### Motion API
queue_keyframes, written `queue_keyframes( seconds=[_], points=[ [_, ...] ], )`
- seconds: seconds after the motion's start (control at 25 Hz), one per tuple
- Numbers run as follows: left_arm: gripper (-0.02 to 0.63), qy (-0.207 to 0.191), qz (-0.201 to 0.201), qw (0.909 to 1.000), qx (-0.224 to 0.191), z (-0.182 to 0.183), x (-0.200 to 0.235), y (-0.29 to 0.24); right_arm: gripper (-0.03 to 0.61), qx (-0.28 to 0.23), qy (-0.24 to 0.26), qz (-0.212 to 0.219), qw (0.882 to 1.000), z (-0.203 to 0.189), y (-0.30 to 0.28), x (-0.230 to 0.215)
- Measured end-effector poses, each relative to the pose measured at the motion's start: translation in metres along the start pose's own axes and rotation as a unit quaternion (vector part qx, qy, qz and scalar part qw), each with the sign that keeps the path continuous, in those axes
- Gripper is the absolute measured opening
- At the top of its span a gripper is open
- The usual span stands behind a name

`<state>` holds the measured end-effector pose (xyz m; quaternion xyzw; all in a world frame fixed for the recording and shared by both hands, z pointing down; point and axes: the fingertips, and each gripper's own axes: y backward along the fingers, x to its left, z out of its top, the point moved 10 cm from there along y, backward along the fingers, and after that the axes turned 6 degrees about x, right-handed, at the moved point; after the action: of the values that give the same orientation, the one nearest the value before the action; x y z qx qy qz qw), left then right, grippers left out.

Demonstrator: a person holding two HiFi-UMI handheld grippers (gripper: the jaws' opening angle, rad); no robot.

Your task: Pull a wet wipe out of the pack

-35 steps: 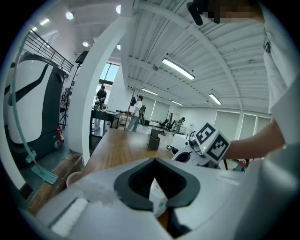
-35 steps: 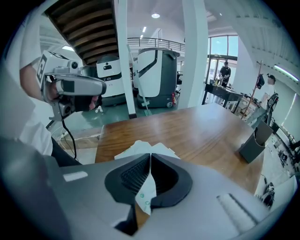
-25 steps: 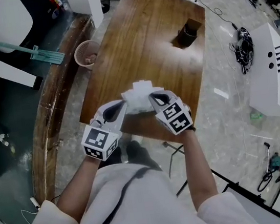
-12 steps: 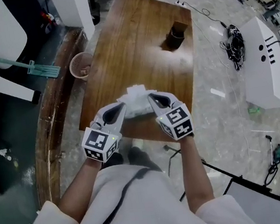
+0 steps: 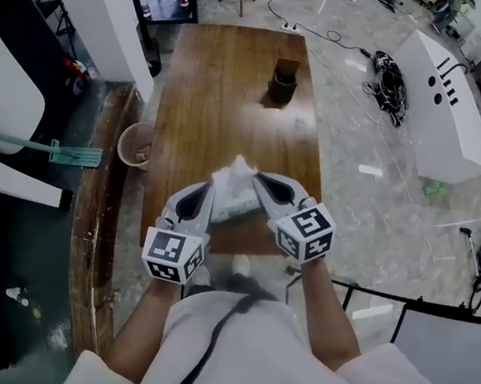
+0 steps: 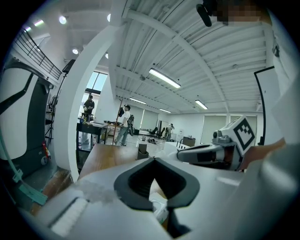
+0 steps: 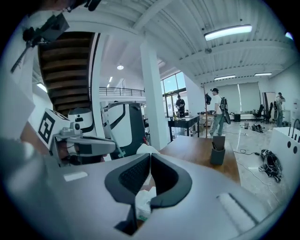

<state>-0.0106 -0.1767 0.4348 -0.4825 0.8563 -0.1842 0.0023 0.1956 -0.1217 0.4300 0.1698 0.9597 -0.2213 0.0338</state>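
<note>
Over the near end of the wooden table [image 5: 225,82] both grippers meet on a white bundle. My left gripper [image 5: 212,191] [image 6: 154,160] is shut, with the white-and-green wet wipe pack [image 5: 235,201] [image 6: 160,209] pinched low between its jaws. My right gripper [image 5: 257,180] [image 7: 150,157] is shut on a crumpled white wet wipe [image 5: 239,171] [image 7: 142,200] that pokes up above the pack. Each gripper shows in the other's view: the right gripper [image 6: 206,154] and the left gripper [image 7: 89,146]. Where the wipe meets the pack is hidden by the jaws.
A dark holder [image 5: 283,81] stands far along the table. On the floor are a round wastebasket [image 5: 135,146] at the left, a mop [image 5: 39,148], cables [image 5: 388,86] and a white cabinet [image 5: 446,104] at the right. People stand far off in the hall.
Both grippers have risen with the white bundle, the right one more and with a roll of the wrist. The wipe now stands up higher between them.
</note>
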Motion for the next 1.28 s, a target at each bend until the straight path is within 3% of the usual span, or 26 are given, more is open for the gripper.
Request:
queue_keyframes(
  seconds=[0.44, 0.72, 1.28],
  points=[
    [0.005, -0.041, -0.027, 0.9986, -0.020, 0.025, -0.015, 0.009, 0.017, -0.094, -0.032, -0.054, 0.994, 0.022, 0.049, 0.021],
    [0.005, -0.046, -0.036, 0.9977, -0.034, 0.030, -0.021, 0.019, 0.017, -0.122, -0.053, -0.079, 0.988, 0.020, 0.073, 0.030],
    [0.005, -0.060, -0.047, 0.9952, -0.061, 0.047, -0.027, 0.021, 0.017, -0.152, -0.036, -0.099, 0.983, 0.033, 0.091, 0.040]
  ],
)
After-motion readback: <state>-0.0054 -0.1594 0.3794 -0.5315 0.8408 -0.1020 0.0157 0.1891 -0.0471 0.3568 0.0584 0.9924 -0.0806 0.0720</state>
